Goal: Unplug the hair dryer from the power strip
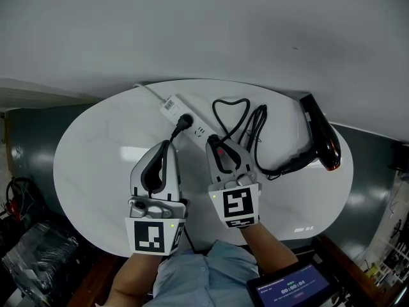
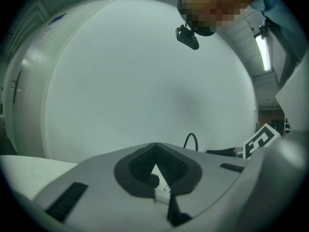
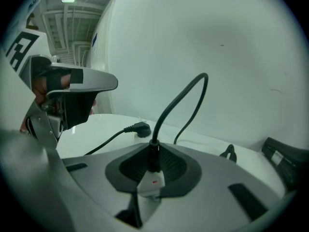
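Note:
The white power strip (image 1: 171, 103) lies slantwise on the round white table (image 1: 96, 165). The black hair dryer (image 1: 323, 139) rests at the table's right, and its cord (image 1: 233, 117) loops back toward the strip. My right gripper (image 1: 220, 147) is shut on the dryer's black plug (image 3: 153, 153) at the strip's near end (image 3: 152, 183), beside a red mark. The cord rises straight out of the jaws. My left gripper (image 1: 167, 147) sits just left of it, jaw tips together and holding nothing. Between its jaws I glimpse the strip (image 2: 161, 190).
A second black plug (image 1: 185, 120) sits in the middle of the strip, and its cord runs down under my left gripper. The strip's own white lead goes off the far left edge. A tablet (image 1: 291, 290) lies by the near right edge.

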### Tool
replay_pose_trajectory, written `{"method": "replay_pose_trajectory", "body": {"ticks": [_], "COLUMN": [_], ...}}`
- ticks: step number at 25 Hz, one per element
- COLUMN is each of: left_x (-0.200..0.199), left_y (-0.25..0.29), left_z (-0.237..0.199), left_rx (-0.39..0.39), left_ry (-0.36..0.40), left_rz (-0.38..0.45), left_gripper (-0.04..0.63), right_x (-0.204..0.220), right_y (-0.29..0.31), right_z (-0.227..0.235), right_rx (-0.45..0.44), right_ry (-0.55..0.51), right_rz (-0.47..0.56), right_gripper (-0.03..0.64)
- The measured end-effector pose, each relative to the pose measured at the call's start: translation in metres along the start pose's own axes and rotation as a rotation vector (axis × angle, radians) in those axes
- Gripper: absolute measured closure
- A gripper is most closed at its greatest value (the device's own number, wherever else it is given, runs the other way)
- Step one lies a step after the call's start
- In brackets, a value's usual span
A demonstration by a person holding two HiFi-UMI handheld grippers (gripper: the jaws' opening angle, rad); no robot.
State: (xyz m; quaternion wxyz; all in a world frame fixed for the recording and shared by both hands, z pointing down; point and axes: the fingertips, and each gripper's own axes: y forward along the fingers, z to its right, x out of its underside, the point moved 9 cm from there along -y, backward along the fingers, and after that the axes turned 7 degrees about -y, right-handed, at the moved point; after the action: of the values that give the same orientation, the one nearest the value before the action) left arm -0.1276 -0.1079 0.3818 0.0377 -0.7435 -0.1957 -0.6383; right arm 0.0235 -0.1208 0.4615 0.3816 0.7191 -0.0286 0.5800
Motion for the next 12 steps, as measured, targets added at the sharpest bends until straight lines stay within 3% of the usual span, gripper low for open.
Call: {"method": "replay_pose_trajectory", "body": {"ticks": [5, 9, 12], "left_x": [0.000, -0.005, -0.009], "left_y": [0.000, -0.004, -0.005], "left_z": [0.002, 0.003, 0.007], "left_rx": [0.007, 0.018, 0.026], "left_ry": [0.004, 0.007, 0.014], "left_rz": [0.002, 0.017, 0.033], "left_gripper": [0.597, 0.597, 0.597], "right_x": [-0.007, -0.039, -0.060], "right_y": [-0.007, -0.017, -0.026], "right_z": [0.003, 0.010, 0.016], "right_rx": [0.015, 0.046, 0.066], "right_ry": [0.016, -0.026, 0.008], "right_rz": [0.058, 0.230, 0.309], "right_gripper": [0.569, 0.569, 0.570]}}
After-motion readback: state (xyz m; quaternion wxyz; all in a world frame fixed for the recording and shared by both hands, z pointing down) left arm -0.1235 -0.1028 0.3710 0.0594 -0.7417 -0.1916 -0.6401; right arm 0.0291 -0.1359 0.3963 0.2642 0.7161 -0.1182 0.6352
